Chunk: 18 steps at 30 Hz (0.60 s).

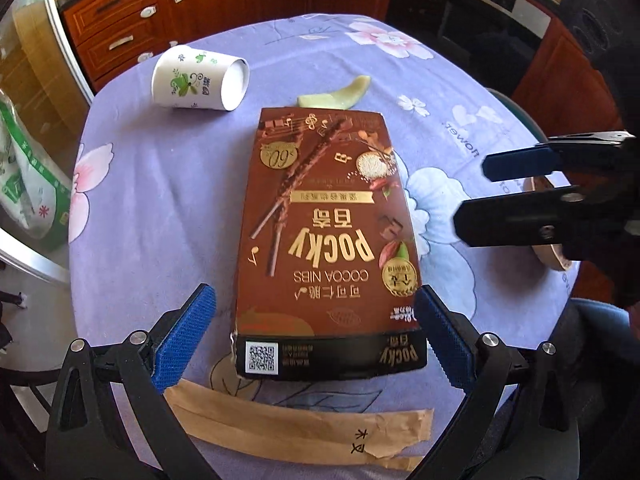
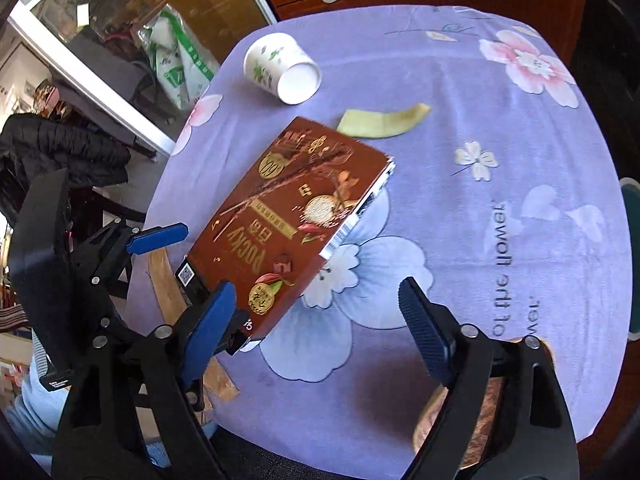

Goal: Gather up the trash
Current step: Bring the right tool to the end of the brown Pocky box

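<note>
On the floral tablecloth (image 1: 160, 200), brown Pocky box (image 1: 328, 240) lies between the spread left tool (image 1: 316, 336); right tool (image 2: 316, 328) gapes.

Both wrist cameras look down close at the purple table (image 1: 160, 200), sharing the brown box (image 1: 328, 232) (image 2: 288, 220) at center frame.

Tablecloth (image 1: 160, 200): lilac, printed with pink and pale blue-white blossoms, dark lettering at 3 o'clock. Pocky box (image 1: 324, 232): chocolate brown, gold lettering and medallions, black end band with a white QR square. Paper cup (image 1: 198, 80), at 11 o'clock from the box: white, green leaf motif. Peel (image 1: 340, 94), at 12 o'clock: pale yellow-green. Paper sleeve (image 1: 304, 436), at 6 o'clock: kraft tan, black characters. Left gripper (image 1: 316, 336) and right gripper (image 2: 320, 326): black frames, blue textured pads. Cabinets (image 1: 120, 12): red-brown, white handles.
</note>
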Tool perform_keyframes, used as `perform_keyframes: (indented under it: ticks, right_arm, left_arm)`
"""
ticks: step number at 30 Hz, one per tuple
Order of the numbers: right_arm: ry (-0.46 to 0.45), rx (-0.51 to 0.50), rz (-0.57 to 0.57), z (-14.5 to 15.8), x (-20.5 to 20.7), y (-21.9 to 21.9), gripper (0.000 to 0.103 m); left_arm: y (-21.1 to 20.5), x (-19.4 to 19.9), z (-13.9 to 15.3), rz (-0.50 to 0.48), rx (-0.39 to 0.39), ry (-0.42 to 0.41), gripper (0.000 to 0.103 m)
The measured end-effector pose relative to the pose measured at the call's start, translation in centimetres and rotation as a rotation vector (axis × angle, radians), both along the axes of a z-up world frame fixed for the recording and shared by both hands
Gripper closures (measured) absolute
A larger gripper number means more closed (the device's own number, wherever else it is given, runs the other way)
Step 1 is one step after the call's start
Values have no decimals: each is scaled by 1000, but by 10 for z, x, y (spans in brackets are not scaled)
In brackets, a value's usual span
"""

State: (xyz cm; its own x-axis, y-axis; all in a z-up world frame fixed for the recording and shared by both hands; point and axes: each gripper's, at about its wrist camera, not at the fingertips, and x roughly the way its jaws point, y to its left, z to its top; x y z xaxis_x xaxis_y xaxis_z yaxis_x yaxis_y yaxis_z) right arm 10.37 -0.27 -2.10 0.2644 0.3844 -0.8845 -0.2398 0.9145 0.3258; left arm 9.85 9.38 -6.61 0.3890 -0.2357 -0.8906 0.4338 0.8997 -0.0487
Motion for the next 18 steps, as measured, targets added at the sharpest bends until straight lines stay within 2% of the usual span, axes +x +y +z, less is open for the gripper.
perform_keyframes:
  ticks: [2, 5, 7, 11, 14, 18]
  right_arm:
    - [30, -4, 14, -7, 2, 8, 47]
    - [68, -4, 15, -16, 2, 15, 60]
    - [91, 17, 9, -19, 3, 16, 63]
    - [130, 51, 5, -26, 5, 19, 63]
    - [136, 35, -9, -33, 8, 19, 63]
    - [158, 71, -41, -41, 13, 10, 62]
  left_arm:
    - [-2, -6, -2, -42, -24, 7, 4]
    - [-7, -12, -4, -92, -35, 1, 4]
    - [-7, -13, -5, -116, -34, -10, 4]
    - [-5, -13, -5, -165, -89, 3, 4]
    - [-9, -13, -7, -171, -82, -12, 4]
    - [-11, -15, -7, -173, -107, -18, 4]
